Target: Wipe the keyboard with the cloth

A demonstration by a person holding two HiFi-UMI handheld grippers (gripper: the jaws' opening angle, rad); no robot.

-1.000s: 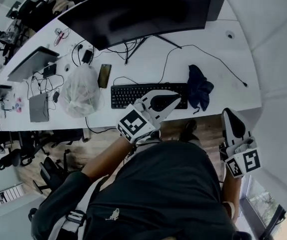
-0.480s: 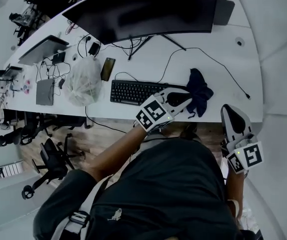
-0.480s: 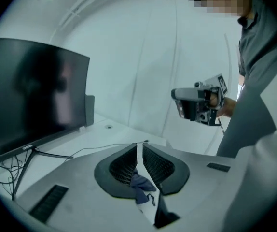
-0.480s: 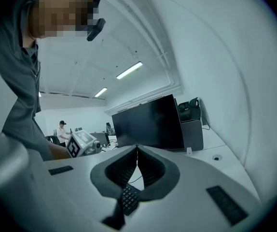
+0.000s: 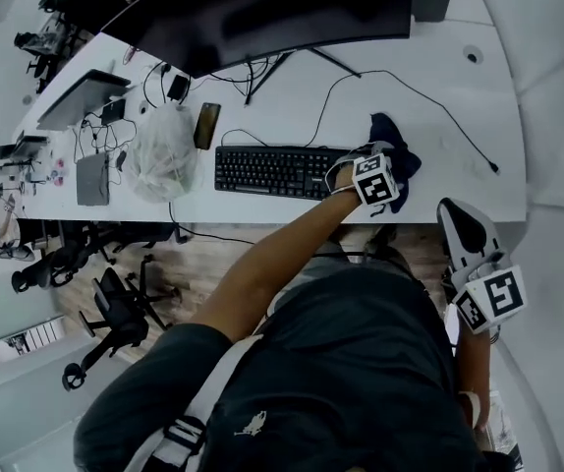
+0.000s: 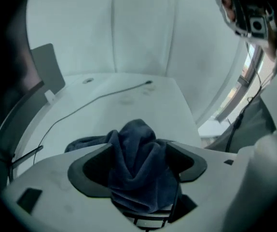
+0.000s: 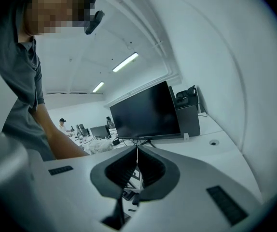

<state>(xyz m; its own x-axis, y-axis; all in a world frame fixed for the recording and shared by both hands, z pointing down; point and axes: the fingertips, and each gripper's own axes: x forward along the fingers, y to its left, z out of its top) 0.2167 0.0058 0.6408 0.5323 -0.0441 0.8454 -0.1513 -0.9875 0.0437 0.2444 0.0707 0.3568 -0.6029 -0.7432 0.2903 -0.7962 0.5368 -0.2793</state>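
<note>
A black keyboard [image 5: 267, 170] lies on the white desk [image 5: 459, 155], in front of the monitor. At its right end sits a crumpled dark blue cloth [image 5: 396, 160]. My left gripper [image 5: 368, 155] has come down on that cloth. Its jaws have just been opening and now stand wide. In the left gripper view the bunched cloth [image 6: 136, 163] fills the gap of the left gripper [image 6: 138, 148], and the pads do not clamp it. My right gripper [image 5: 459, 226] hangs off the desk's front edge at the right. The right gripper [image 7: 137, 151] has its jaws together, holding nothing.
A large dark monitor [image 5: 262, 18] stands behind the keyboard. A clear plastic bag [image 5: 162, 150], a phone [image 5: 206, 124] and a laptop [image 5: 76, 101] lie to the left. A thin cable [image 5: 439, 106] crosses the desk behind the cloth. Office chairs [image 5: 115, 313] stand on the floor at lower left.
My left gripper swung right from above the keyboard's right end and dropped onto the cloth, and its jaws went from shut to wide. My right gripper barely shifted.
</note>
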